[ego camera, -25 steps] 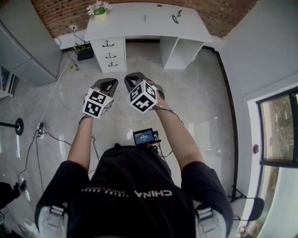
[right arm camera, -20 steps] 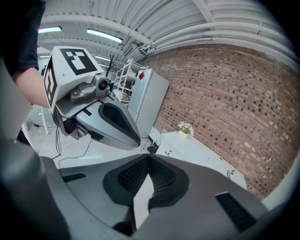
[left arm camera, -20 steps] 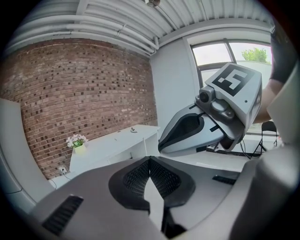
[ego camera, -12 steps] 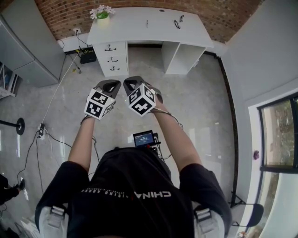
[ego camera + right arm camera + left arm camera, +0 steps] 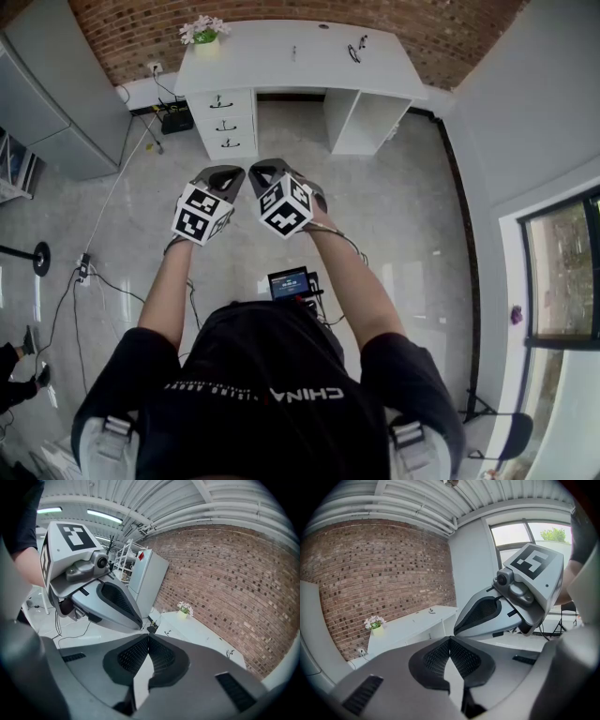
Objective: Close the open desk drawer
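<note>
Desk drawers (image 5: 225, 120), in the white desk (image 5: 281, 52) by the brick wall, stood well ahead of the left gripper (image 5: 221, 173) and right gripper (image 5: 266, 170). Both were pinched together, empty and barely shifted from a moment earlier. The shirt (image 5: 272, 366) read "CHINA".

Well ahead of the left gripper (image 5: 220, 174) and right gripper (image 5: 265, 172), the white three-drawer pedestal (image 5: 226, 120) of the white desk (image 5: 281, 56) is too small to tell whether any drawer stands open. The small dark items (image 5: 354, 49) on the desk top cannot be identified. In the left gripper view, that gripper's own grey body hides the desk's lower front. Far left of the left gripper, the grey cabinet (image 5: 47, 84) is cut off by the picture's edge.
</note>
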### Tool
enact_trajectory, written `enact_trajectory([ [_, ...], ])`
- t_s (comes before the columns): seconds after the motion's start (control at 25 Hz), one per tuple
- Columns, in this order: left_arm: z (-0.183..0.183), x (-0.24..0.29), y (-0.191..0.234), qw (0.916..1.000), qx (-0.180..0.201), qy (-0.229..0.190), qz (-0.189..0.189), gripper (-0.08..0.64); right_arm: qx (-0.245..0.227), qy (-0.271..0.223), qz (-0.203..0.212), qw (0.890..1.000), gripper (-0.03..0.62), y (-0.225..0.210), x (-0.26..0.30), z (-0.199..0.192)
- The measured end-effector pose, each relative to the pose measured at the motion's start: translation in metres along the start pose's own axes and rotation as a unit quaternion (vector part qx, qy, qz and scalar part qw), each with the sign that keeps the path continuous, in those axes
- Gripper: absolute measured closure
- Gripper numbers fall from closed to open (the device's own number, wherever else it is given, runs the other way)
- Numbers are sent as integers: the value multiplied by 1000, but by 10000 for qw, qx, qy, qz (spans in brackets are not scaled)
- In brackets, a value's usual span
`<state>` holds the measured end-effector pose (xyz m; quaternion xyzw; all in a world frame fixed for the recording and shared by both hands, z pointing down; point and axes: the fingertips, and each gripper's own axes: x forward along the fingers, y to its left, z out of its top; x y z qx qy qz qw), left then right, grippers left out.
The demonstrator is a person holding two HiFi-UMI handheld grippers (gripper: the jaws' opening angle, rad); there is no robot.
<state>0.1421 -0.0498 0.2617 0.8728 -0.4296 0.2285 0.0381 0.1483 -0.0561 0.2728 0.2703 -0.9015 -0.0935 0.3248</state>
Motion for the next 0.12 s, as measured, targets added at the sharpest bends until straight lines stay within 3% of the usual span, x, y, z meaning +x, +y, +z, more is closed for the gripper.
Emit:
enact_trajectory([
  [0.12,-1,1,-3,10000,-12,14,-12,548,-6,23,-1,10000,577,1,-1,-4],
])
